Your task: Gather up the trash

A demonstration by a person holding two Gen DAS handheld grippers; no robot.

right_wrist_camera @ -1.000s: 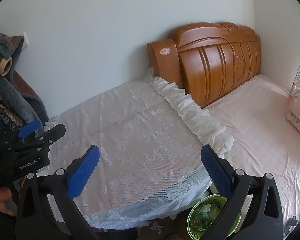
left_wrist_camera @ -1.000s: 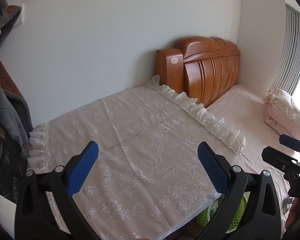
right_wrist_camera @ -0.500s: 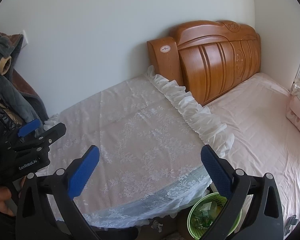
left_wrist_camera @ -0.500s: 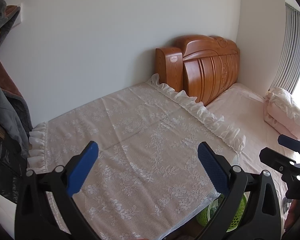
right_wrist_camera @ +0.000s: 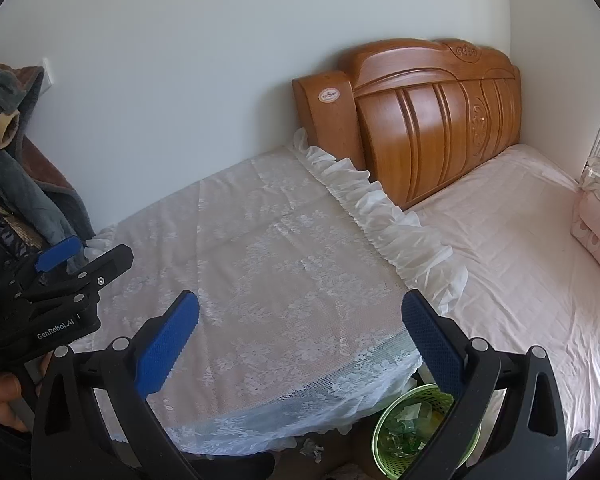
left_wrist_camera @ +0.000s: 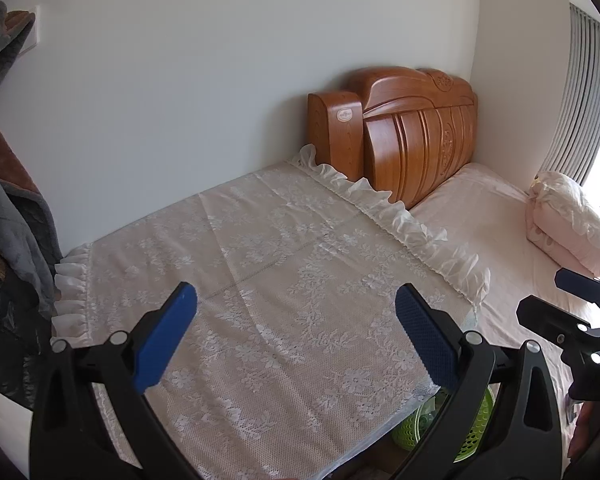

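Looking along the left wrist view, we see the left gripper [left_wrist_camera: 296, 334] spread wide with nothing between its blue pads, poised over the desk [left_wrist_camera: 260, 264] under a white lace cloth. Past the cloth's ruffled edge stands a carved wooden headboard [left_wrist_camera: 412, 132] and a bed [left_wrist_camera: 488, 216] with a folded pink quilt [left_wrist_camera: 572, 228]. The green waste basket [left_wrist_camera: 474, 424] peeks out below the desk's near right corner. The right gripper [left_wrist_camera: 576, 300] enters at the right edge.

From the right wrist view, we find the right gripper [right_wrist_camera: 300, 338] equally wide apart and empty. The basket [right_wrist_camera: 412, 424] sits on the floor beside the bed, holding what may be crumpled wrappers. A small pale scrap [right_wrist_camera: 312, 448] lies on the floor under the cloth's hem, just left of the basket. The left gripper [right_wrist_camera: 72, 264] shows at left, held by a hand [right_wrist_camera: 4, 400].
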